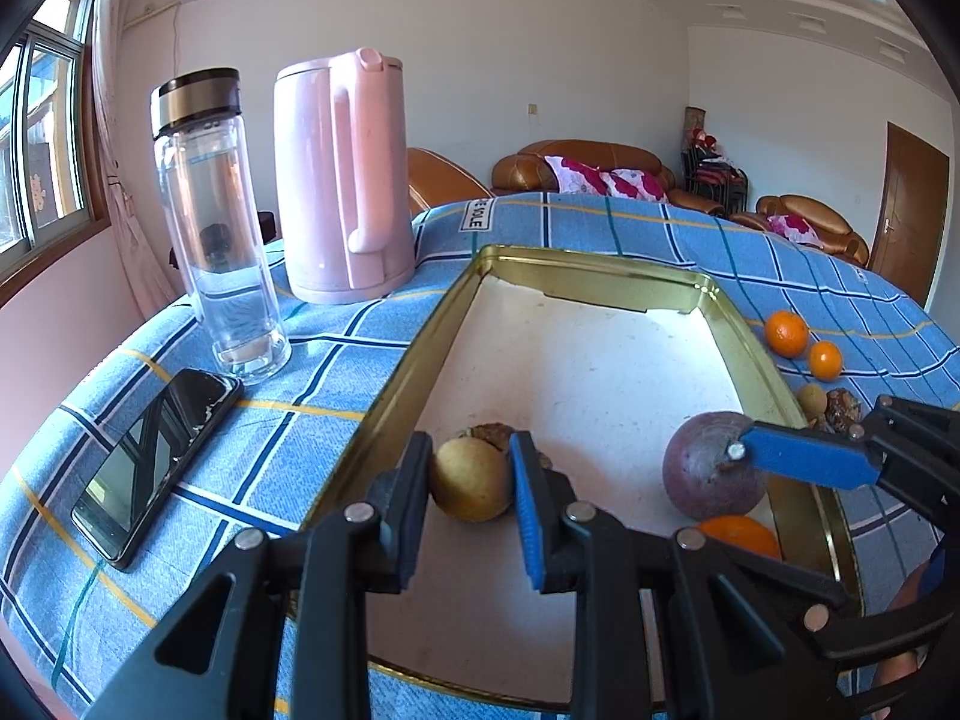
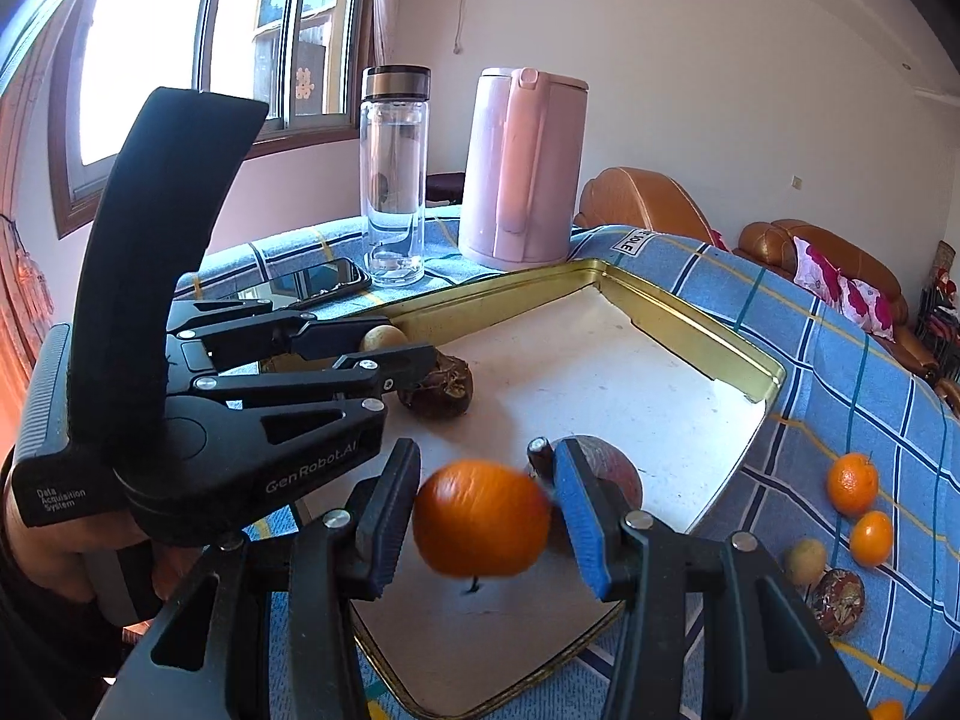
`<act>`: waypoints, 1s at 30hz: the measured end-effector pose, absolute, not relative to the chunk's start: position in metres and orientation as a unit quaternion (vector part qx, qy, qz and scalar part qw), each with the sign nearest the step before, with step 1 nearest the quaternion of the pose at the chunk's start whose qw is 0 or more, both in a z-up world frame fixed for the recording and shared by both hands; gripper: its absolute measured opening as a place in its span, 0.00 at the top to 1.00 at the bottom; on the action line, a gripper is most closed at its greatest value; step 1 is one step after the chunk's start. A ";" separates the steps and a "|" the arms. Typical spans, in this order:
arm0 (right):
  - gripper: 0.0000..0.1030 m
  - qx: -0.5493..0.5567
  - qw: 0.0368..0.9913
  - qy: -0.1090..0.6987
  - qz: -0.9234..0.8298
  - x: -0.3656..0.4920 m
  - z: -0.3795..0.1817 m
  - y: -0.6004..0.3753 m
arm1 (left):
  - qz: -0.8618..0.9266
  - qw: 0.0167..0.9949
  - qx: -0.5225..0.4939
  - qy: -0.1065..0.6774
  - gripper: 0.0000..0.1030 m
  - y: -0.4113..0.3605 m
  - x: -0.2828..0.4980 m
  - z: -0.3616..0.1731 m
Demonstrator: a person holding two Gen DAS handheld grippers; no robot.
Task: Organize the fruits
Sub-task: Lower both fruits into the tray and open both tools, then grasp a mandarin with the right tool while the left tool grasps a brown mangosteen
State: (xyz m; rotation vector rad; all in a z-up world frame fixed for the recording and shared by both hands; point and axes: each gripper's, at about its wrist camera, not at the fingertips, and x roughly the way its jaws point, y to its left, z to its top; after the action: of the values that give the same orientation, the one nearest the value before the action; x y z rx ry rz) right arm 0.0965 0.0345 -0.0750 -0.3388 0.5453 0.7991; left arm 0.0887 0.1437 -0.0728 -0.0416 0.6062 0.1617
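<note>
Two fruits are in my claws over the tray (image 1: 384, 396): my right claw (image 2: 483, 519) is clamped on an orange (image 2: 483, 519) held just above the tray's near end, and my left claw (image 1: 471, 483) is closed on a small yellow-brown fruit (image 1: 471, 480) low at the tray's near left side. Neither is set down yet. Already in the tray: a purple round fruit (image 1: 708, 468) beside the right claw's finger, and a dark wrinkled fruit (image 2: 441, 387) just behind the left claw. Left to do, by my judgement: four pieces on the blue checked cloth of the bench (image 1: 288, 372) to the right of the tray, namely two oranges (image 2: 852, 483), a small tan fruit (image 2: 806, 561) and a dark shrivelled one (image 2: 835, 600). Roughly half done.
</note>
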 end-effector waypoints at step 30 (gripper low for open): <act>0.39 -0.062 0.936 0.314 0.147 0.124 -0.064 -0.192 | -0.027 0.969 0.042 0.242 0.13 0.011 0.075 -0.030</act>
State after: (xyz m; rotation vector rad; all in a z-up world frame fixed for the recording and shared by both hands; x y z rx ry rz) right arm 0.1237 -0.1925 -0.0639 -0.1269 0.6422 0.3000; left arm 0.0754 0.0110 -0.0300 0.0842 0.4889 -0.0550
